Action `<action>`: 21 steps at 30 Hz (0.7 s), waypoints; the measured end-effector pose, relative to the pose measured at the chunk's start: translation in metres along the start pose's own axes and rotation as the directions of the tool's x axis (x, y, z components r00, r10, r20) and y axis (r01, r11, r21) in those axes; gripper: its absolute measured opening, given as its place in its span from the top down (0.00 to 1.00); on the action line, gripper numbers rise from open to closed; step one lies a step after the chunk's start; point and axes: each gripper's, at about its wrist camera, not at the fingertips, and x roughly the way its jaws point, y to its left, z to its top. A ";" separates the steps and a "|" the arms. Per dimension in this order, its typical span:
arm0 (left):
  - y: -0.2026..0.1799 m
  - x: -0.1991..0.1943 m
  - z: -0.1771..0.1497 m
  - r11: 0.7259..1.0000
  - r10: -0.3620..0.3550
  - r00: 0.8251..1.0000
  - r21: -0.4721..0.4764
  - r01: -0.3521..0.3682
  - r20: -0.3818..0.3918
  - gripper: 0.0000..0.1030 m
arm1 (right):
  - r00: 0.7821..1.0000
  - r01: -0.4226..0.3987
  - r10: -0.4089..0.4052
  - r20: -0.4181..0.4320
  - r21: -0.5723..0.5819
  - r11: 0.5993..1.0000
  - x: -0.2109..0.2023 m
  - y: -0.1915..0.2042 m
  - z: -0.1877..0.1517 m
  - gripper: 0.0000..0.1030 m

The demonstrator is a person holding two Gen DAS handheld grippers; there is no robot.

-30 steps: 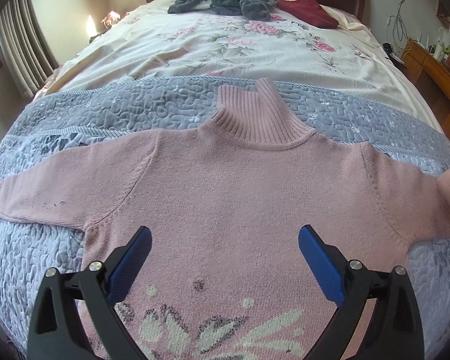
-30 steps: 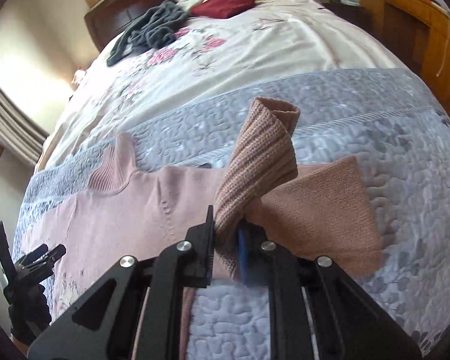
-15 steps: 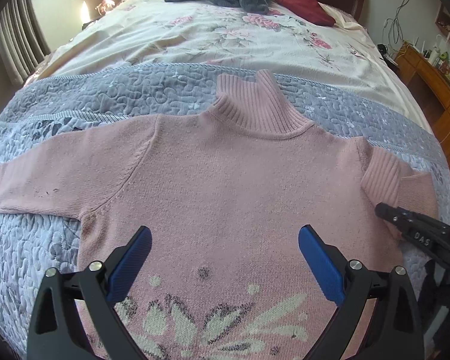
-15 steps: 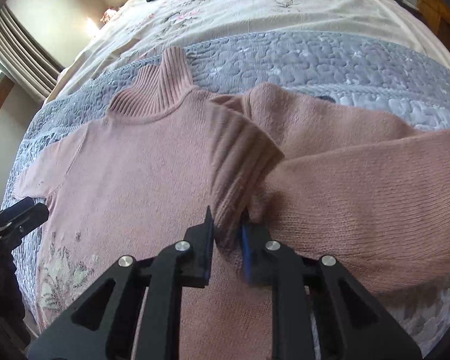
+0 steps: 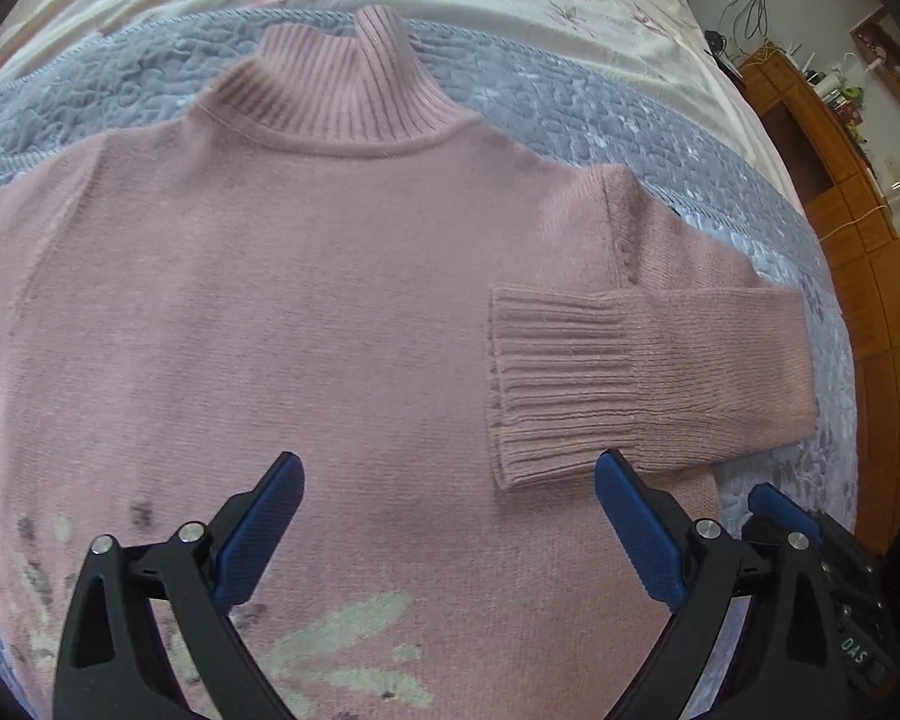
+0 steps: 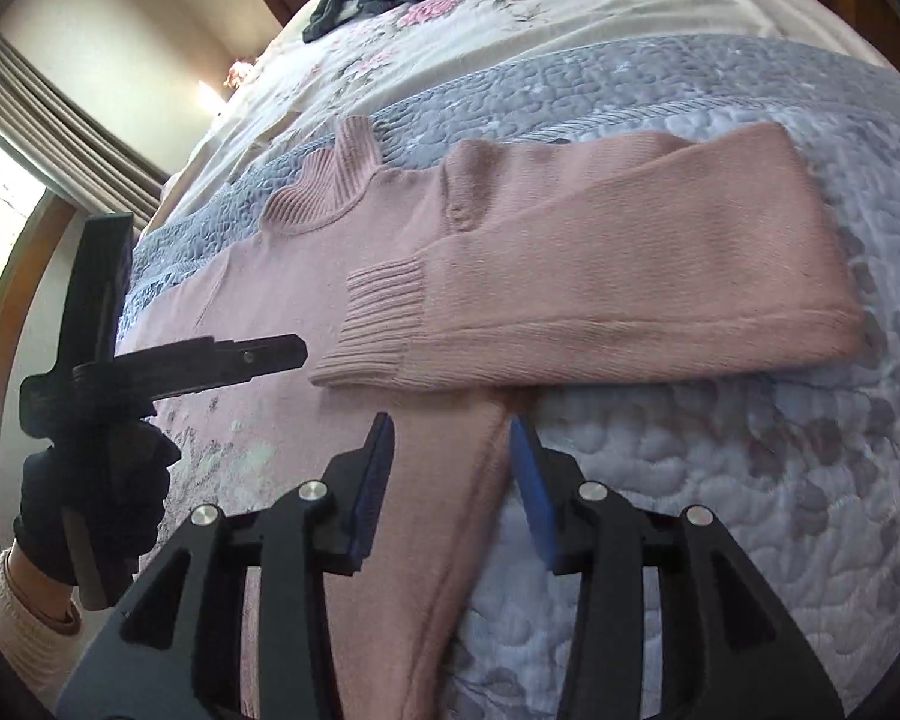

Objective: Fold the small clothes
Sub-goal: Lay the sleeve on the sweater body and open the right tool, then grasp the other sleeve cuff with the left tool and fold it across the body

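1 pink sweater (image 5: 306, 312), 2 claws: left (image 5: 444, 531), right (image 6: 450, 486).

The right claw (image 6: 450, 468), which a second ago pinched the ribbed cuff (image 6: 378, 324) of the pink sweater (image 5: 306, 312) and lifted the sleeve (image 6: 630, 276) off the bed, now has its jaws apart and holds nothing. The sleeve now lies folded flat across the sweater's chest, cuff pointing inward. The left claw (image 5: 444, 516) has moved closer over the sweater, so the collar (image 5: 336, 84) looms larger in its view.
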 end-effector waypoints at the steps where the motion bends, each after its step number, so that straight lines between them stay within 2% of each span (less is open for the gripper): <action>1: -0.004 0.007 0.003 1.000 -0.025 1.000 -0.010 0.025 -0.019 0.16 | 1.000 0.014 -0.014 0.010 0.006 1.000 -0.006 -0.006 -0.004 0.60; 2: -0.006 0.015 0.004 0.998 -0.057 0.997 -0.023 0.056 -0.043 0.23 | 0.999 0.028 -0.028 0.019 0.009 1.000 -0.012 -0.010 -0.008 0.60; 3: -0.009 0.023 0.006 0.995 -0.090 0.993 -0.041 0.087 -0.071 0.35 | 0.999 0.039 -0.040 0.026 0.013 0.999 -0.016 -0.015 -0.011 0.60; 4: -0.011 0.028 0.007 0.994 -0.100 0.991 -0.056 0.096 -0.085 0.40 | 0.998 0.049 -0.049 0.031 0.017 0.999 -0.019 -0.018 -0.015 0.60; 5: -0.013 0.030 0.009 0.995 -0.090 0.993 -0.059 0.085 -0.081 0.40 | 0.998 0.052 -0.053 0.035 0.022 0.998 -0.022 -0.021 -0.017 0.60; 6: -0.016 0.030 0.009 0.995 -0.085 0.994 -0.053 0.081 -0.072 0.48 | 0.998 0.053 -0.054 0.038 0.026 0.998 -0.025 -0.025 -0.019 0.60; 7: -0.018 0.028 0.010 0.996 -0.079 0.995 -0.048 0.076 -0.065 0.65 | 0.997 0.059 -0.060 0.041 0.029 0.998 -0.026 -0.028 -0.020 0.60; 8: -0.019 0.026 0.011 0.994 -0.101 0.993 -0.050 0.099 -0.055 0.75 | 0.997 0.066 -0.068 0.045 0.032 0.997 -0.028 -0.030 -0.021 0.60; 9: -0.018 0.023 0.012 0.988 -0.147 0.988 -0.062 0.144 -0.050 0.90 | 0.996 0.071 -0.073 0.048 0.037 0.997 -0.029 -0.032 -0.022 0.60; 15: 0.003 -0.023 0.012 0.979 -0.183 0.979 -0.070 0.189 0.092 0.92 | 0.995 0.078 -0.083 0.054 0.092 0.993 -0.030 -0.042 -0.021 0.60; 19: 0.042 -0.058 0.018 0.992 -0.083 0.980 -0.077 0.098 0.181 0.92 | 0.995 0.071 -0.079 0.061 0.121 0.990 -0.034 -0.046 -0.016 0.58; 21: 0.066 -0.069 0.026 0.993 -0.045 0.979 -0.096 0.066 0.200 0.92 | 0.995 0.071 -0.080 0.062 0.148 0.986 -0.034 -0.050 -0.010 0.57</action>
